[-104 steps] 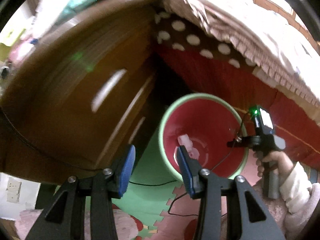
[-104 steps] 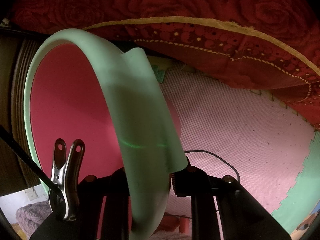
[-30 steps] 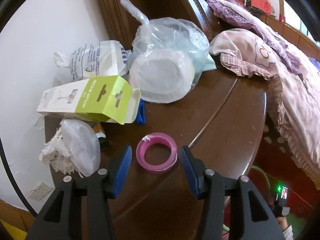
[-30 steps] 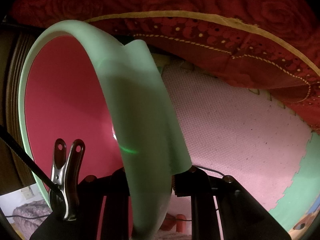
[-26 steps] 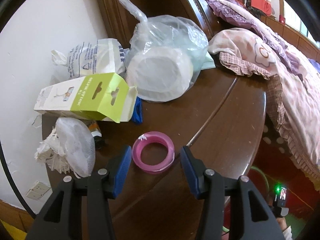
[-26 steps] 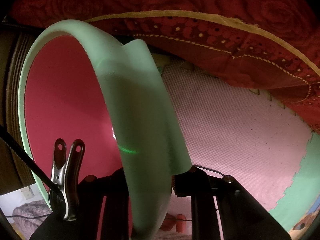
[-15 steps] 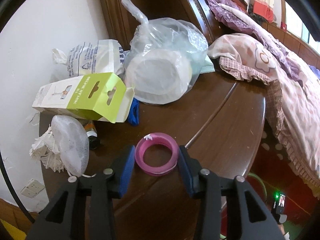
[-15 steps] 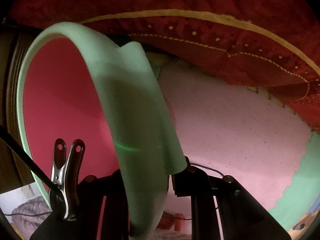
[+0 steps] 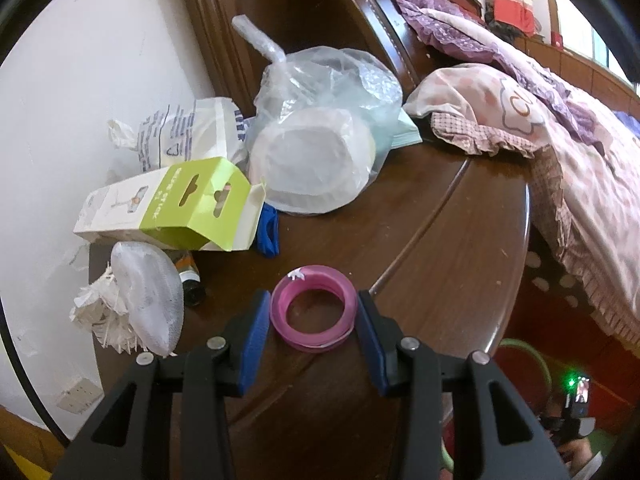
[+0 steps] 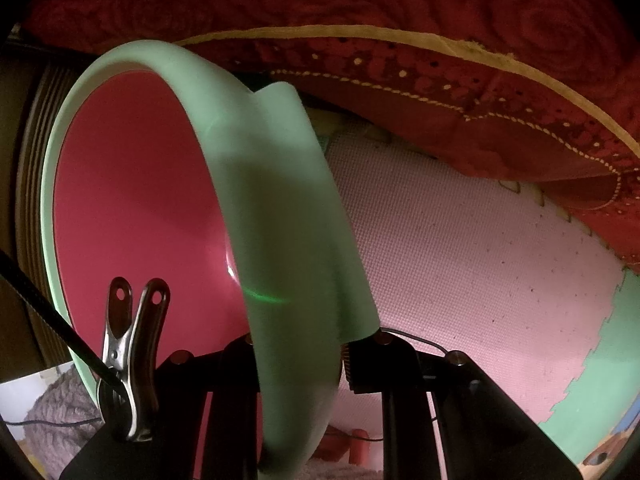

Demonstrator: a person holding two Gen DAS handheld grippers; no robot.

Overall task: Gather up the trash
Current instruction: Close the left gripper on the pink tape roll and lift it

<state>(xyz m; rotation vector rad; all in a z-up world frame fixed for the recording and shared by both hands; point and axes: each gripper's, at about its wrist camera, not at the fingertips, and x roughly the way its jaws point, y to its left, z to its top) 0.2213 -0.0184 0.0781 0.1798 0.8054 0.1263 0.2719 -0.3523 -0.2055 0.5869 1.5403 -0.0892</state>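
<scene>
On the wooden surface [image 9: 460, 240], the left tongs [image 9: 310, 326] sit apart around a pink tape ring [image 9: 313, 314], not yet gripped; box [image 9: 176, 206] and bags [image 9: 320, 148] remain. Right tongs [image 10: 300, 356] are clamped on the bin [image 10: 276, 220].

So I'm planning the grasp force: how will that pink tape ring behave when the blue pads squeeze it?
The pink tape ring lies flat between the left gripper pads, so rolling seems unlikely. It looks thin-walled and hollow, probably light, and may flex. Its glossy side could slip.
</scene>
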